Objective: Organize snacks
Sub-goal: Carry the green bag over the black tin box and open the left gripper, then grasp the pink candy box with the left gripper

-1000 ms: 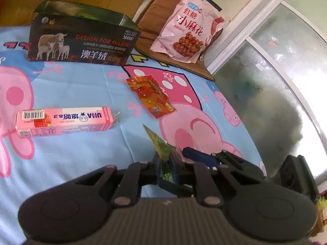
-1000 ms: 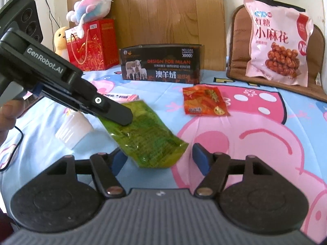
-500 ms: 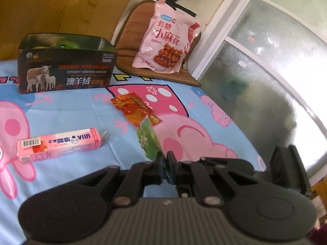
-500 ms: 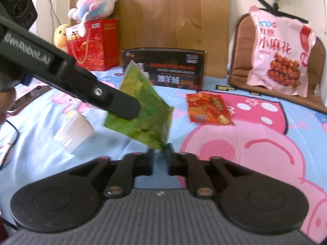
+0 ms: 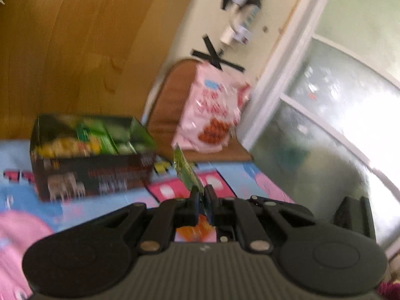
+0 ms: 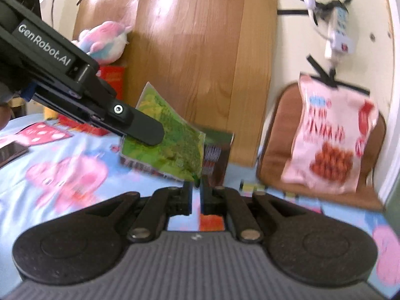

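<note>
Green snack packet aloft, edge-pinched, tilted.

box lettering blurred, pink bag smeared

Each fisheye sits just behind its own gripper's fingers, low over the bed and looking along them toward the wooden headboard at its far edge. Both views share the dark snack box, the pink snack bag and the green packet close up.
</note>
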The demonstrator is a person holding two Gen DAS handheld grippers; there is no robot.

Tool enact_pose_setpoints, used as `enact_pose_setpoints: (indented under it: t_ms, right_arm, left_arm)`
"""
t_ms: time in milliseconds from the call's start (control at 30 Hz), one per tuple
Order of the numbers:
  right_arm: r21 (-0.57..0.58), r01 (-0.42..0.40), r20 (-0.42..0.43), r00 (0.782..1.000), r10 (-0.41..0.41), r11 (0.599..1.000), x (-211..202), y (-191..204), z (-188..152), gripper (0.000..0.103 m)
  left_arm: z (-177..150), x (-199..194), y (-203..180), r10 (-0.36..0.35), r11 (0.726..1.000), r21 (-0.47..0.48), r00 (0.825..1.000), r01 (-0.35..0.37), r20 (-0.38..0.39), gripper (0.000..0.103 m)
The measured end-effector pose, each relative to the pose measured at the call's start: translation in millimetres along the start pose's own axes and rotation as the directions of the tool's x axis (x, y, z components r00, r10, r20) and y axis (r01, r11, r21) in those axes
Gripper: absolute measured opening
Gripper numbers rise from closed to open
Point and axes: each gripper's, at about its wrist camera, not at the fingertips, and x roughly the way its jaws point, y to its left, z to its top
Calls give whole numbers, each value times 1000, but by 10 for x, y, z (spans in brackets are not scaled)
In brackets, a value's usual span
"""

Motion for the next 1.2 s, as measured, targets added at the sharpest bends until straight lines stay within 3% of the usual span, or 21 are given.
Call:
enact_pose_setpoints:
  t_ms: [167, 267, 300, 400, 467, 533, 667, 767, 833, 1000, 1100, 1200]
  right_arm:
    - [-47, 42, 4, 999, -42, 998, 601, -91, 288, 8]
    - [-109, 87, -22, 996, -89, 990, 1004, -98, 386, 8]
    - [-130, 98, -43, 994, -104, 987, 1133, -107, 395, 9]
    - [-138, 122, -95, 986, -135, 983, 1308, -177, 380, 12]
    - [-87, 103, -86, 990, -111, 991, 1184, -269, 374, 13]
    - [-34, 93, -62, 993, -95, 995, 979, -358, 327, 16]
    - [176, 78, -126, 990, -56, 981, 609, -651, 90, 16]
    - [343, -22, -163, 983, 83, 939, 369, -710, -125, 19]
    - [403, -124, -157, 966, 203, 907, 202, -596, -243, 21]
    - [394, -285, -157, 916, 369, 874, 24, -120, -385, 36]
    - [293, -308, -186, 910, 370, 905, 63, 155, -346, 45]
    - [230, -299, -217, 912, 349, 926, 122, 332, -334, 45]
  left_arm:
    - [386, 333, 378, 42, 998, -45, 998, -40, 41, 7]
    - [526, 620, 644, 85, 993, -79, 996, -83, 26, 11]
    - [550, 759, 741, 120, 989, -93, 993, -119, 8, 17]
    - [518, 1081, 940, 265, 958, -103, 963, -269, -53, 22]
    - [438, 1129, 1019, 281, 953, -99, 957, -288, -72, 24]
    - [375, 1054, 1010, 283, 955, -76, 958, -285, -40, 27]
    - [279, 721, 885, 284, 957, -74, 959, -282, 16, 33]
    - [152, 346, 800, 273, 960, -86, 960, -268, 60, 36]
    - [1, 83, 784, 271, 958, -118, 960, -261, 71, 37]
    - [-509, -321, 893, 347, 917, -215, 938, -336, 15, 42]
    - [-810, -478, 1040, 364, 878, -316, 930, -360, -48, 43]
    - [-958, -514, 1137, 338, 854, -390, 937, -344, -87, 43]
